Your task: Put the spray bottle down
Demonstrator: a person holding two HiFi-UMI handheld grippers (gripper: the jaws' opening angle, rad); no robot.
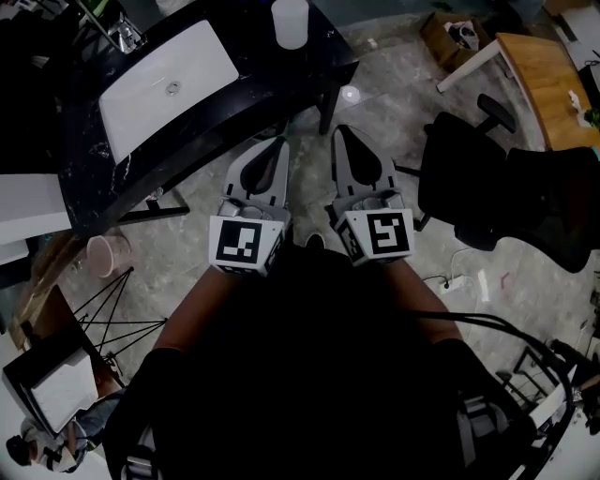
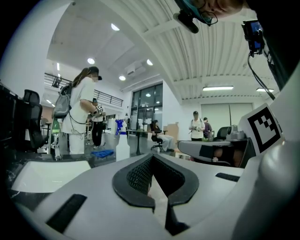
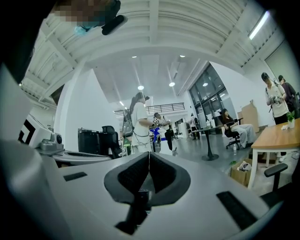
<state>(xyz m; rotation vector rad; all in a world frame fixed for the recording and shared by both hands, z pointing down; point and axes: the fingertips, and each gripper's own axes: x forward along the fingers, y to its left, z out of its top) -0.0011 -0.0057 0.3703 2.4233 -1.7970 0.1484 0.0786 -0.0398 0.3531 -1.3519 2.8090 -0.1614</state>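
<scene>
Grey moulded left gripper [image 1: 279, 145] and right gripper [image 1: 343, 133], ribbed black pads, both pressed together, nothing between. White cylindrical spray bottle [image 1: 290, 21], blue-topped, upright on glossy black counter [image 1: 281, 80] near rectangular white sink [image 1: 169, 89].

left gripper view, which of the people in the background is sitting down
The seated person is low at mid-picture, legs bent. The backpack wearer at left and the two people at right stand upright.
</scene>
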